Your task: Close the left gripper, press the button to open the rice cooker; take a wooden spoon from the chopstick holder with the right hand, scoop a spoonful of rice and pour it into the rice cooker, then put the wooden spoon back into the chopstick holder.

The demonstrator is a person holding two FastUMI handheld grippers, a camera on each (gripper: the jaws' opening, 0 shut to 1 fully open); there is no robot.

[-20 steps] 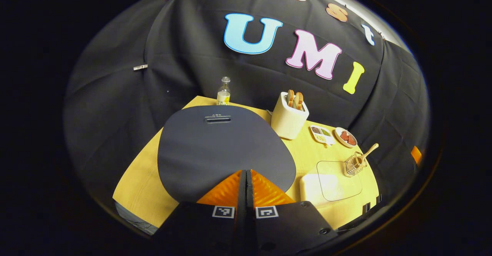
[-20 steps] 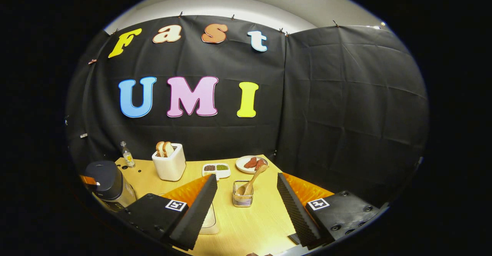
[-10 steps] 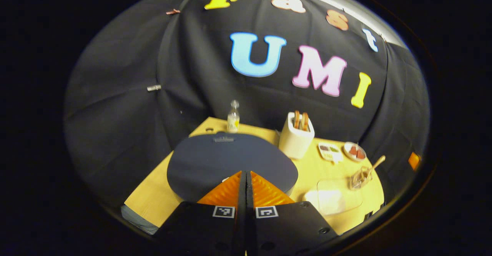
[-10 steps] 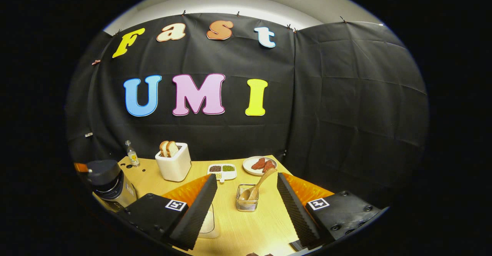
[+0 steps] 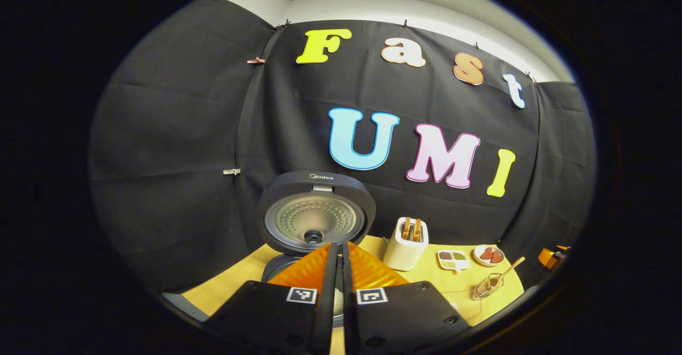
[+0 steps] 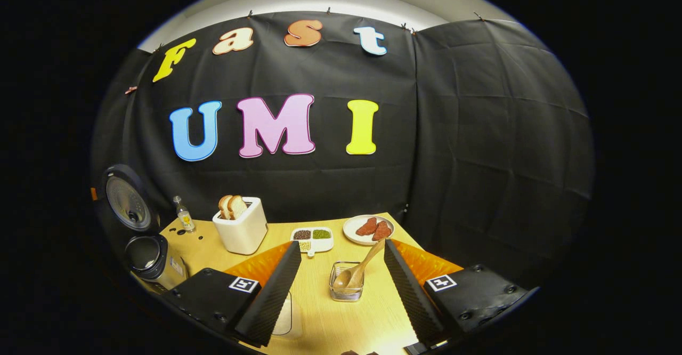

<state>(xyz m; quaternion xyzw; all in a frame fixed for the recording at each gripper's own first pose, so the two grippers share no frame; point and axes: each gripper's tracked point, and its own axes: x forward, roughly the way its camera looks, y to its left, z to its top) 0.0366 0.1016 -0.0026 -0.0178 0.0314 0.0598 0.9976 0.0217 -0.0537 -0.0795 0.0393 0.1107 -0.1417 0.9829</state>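
Observation:
The dark rice cooker stands with its lid (image 5: 314,214) swung upright, the metal inner plate facing me, and the pot rim (image 5: 274,271) below it. My left gripper (image 5: 337,249) is shut with nothing between its fingers, just in front of the open pot. The wooden spoon (image 6: 358,269) leans in the wire chopstick holder (image 6: 346,289). My right gripper (image 6: 341,245) is open, its fingers standing either side of the holder and short of it. In the right gripper view the rice cooker (image 6: 146,256) sits far left with its lid (image 6: 125,198) raised. The holder (image 5: 486,287) with the spoon (image 5: 509,271) is at the table's right.
On the wooden table (image 6: 330,323) stand a white toaster (image 6: 240,230) with bread, a small bottle (image 6: 184,219), a divided dish of grains (image 6: 313,237) and a plate of meat slices (image 6: 367,228). A white container (image 6: 282,317) lies by my right gripper's left finger.
The rice cooker's lid has sprung from flat and closed to fully upright. My left gripper has pulled back and tilted up, still shut. The right gripper has edged nearer the holder.

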